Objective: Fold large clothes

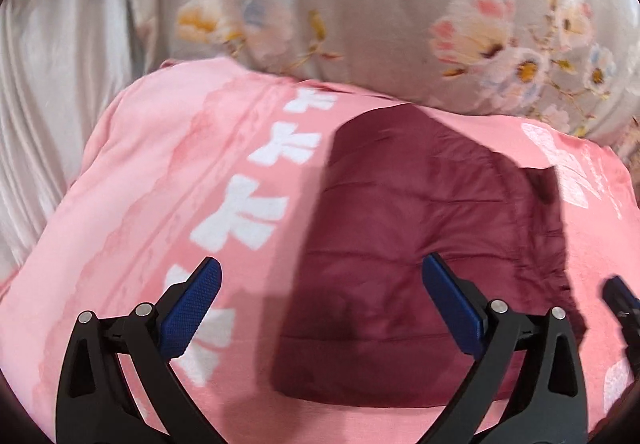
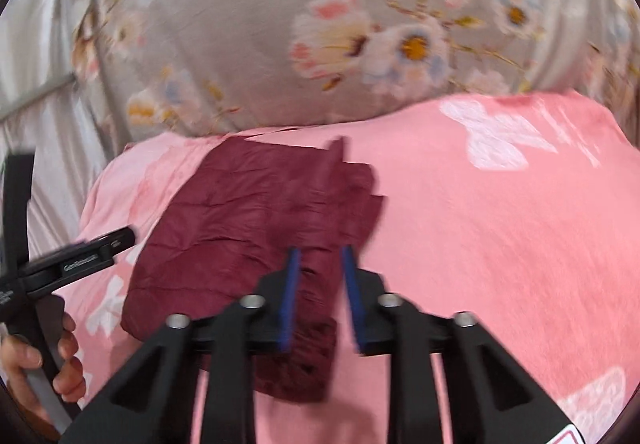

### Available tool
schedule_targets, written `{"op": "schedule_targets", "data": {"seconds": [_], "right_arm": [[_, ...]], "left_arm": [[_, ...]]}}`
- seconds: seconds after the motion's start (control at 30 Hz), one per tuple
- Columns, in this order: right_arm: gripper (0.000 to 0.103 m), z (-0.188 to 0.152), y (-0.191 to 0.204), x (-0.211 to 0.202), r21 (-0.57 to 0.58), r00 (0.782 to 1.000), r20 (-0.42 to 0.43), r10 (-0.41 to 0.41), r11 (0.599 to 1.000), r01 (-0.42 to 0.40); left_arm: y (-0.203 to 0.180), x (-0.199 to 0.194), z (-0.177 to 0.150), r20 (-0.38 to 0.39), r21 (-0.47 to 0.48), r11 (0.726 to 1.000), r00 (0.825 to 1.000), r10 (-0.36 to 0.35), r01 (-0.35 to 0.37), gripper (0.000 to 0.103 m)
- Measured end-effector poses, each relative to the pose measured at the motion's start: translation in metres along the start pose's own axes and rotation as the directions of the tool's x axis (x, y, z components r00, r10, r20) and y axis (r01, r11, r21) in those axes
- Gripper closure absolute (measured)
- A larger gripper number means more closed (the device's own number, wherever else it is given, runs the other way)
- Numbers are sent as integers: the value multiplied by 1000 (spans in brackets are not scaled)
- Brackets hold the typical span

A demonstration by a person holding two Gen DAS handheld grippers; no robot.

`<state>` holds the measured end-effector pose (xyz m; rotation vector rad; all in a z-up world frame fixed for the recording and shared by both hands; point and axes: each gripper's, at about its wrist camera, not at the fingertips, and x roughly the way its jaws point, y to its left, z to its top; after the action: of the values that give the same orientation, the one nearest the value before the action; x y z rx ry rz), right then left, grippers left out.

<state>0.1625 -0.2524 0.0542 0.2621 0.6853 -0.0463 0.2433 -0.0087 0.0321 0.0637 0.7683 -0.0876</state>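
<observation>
The left gripper, fingers spread wide, hangs low in frame over the jacket, folded mid-frame on the pink blanket. The right gripper, narrowly parted, seems empty, apparently lining up on the jacket's right edge.

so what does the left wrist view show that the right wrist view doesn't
Left wrist only: the left gripper from behind, wide open, and a row of white bows on the pink blanket.
Right wrist only: the right gripper, narrowly open over the garment's edge, and the person's hand.
Both: the folded maroon jacket on the pink blanket, and the floral sheet.
</observation>
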Motion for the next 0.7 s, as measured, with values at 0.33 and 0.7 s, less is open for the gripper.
{"op": "schedule_targets", "data": {"seconds": [0.33,0.7], "right_arm": [[95,-23,16,67,-6,994,-88,-66,998,65],[95,-24,4,104,54,982,-190,6,999,4]], "left_arm": [[-24,60,-20,-130,-6,1000,991,17,-18,5],[-27,79,-32,-105,-11,999,994,40,-41,5]]}}
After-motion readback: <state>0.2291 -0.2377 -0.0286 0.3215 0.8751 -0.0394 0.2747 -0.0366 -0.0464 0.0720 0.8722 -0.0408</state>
